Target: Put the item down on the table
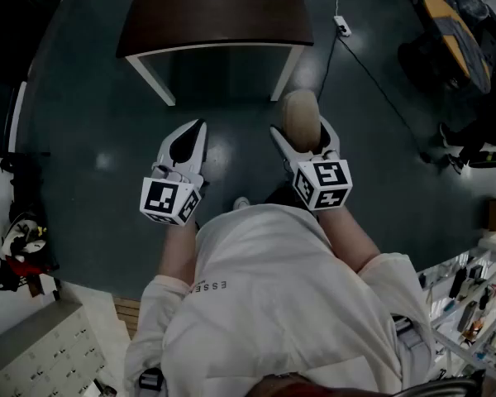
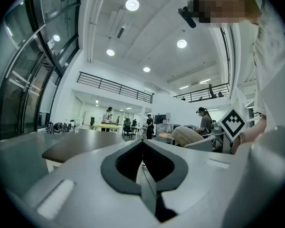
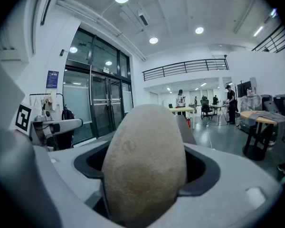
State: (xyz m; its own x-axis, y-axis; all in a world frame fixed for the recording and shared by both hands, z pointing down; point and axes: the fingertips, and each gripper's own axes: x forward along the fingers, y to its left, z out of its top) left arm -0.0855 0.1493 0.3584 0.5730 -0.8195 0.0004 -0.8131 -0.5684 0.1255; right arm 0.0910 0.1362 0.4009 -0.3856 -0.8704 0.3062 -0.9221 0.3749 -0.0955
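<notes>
We stand short of the dark brown surface (image 1: 215,15), its near edge ahead of both grippers and open teal floor (image 1: 91,139) below and to either side. The item (image 1: 300,118), a tan, egg-shaped lump with matte, faintly speckled skin, is held off the surface, pinched between the wide-set fingers (image 3: 228,189) of our right gripper (image 1: 302,139). Our left gripper (image 1: 194,139) carries nothing, its smooth grey fingers (image 2: 76,175) pressed together.

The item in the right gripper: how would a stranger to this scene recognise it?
In front of the dark brown table, the person holds two white grippers. The right gripper clamps a tan egg-shaped lump; the left gripper is shut and empty.
</notes>
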